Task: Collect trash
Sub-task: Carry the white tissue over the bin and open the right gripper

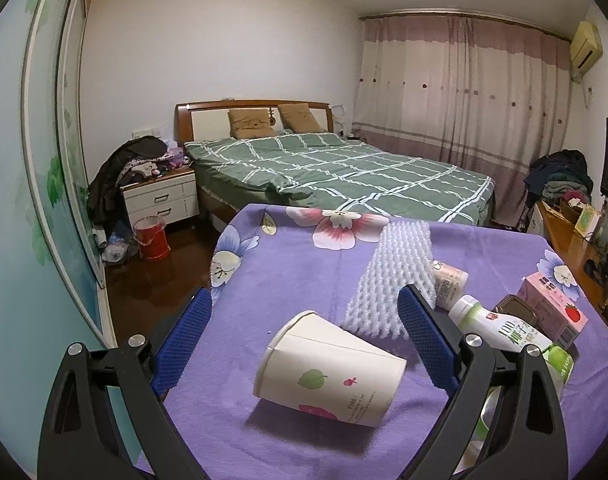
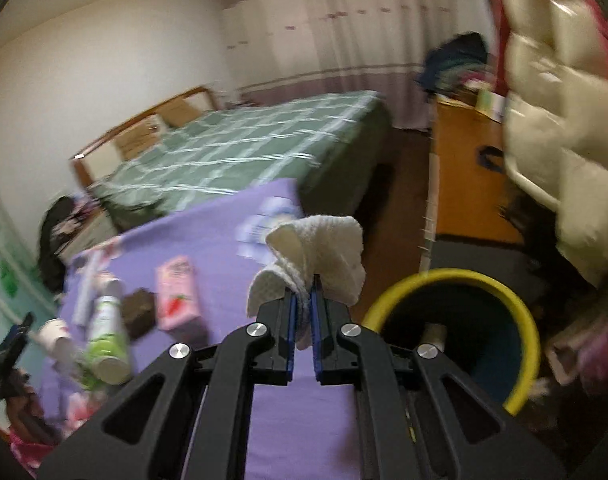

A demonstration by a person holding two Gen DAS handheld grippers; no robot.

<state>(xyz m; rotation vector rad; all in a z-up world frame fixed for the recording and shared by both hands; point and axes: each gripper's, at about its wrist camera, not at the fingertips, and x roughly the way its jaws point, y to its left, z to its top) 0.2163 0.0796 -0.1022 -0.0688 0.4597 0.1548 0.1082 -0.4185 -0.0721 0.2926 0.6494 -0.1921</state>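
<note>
My left gripper [image 1: 305, 320] stands open over the purple flowered cloth [image 1: 296, 280], and a white paper cup [image 1: 327, 372] lies on its side between the blue fingers without touching them. Beyond the cup lies a white foam net sleeve [image 1: 395, 276]. To the right are a green-and-white bottle [image 1: 503, 330], a small pale bottle [image 1: 449, 284], a brown box [image 1: 517, 310] and a pink carton [image 1: 551, 310]. My right gripper [image 2: 303, 286] is shut on a crumpled white paper towel [image 2: 323, 252], held above the table's right edge. Just right of it stands a yellow-rimmed bin [image 2: 455, 336] on the floor.
A bed with a green checked cover [image 1: 343, 172] stands behind the table. A white nightstand [image 1: 160, 200] and a red bucket [image 1: 152, 238] are at the left. A wooden cabinet [image 2: 467, 176] and a cream quilted sleeve [image 2: 555, 120] are to the right of the bin.
</note>
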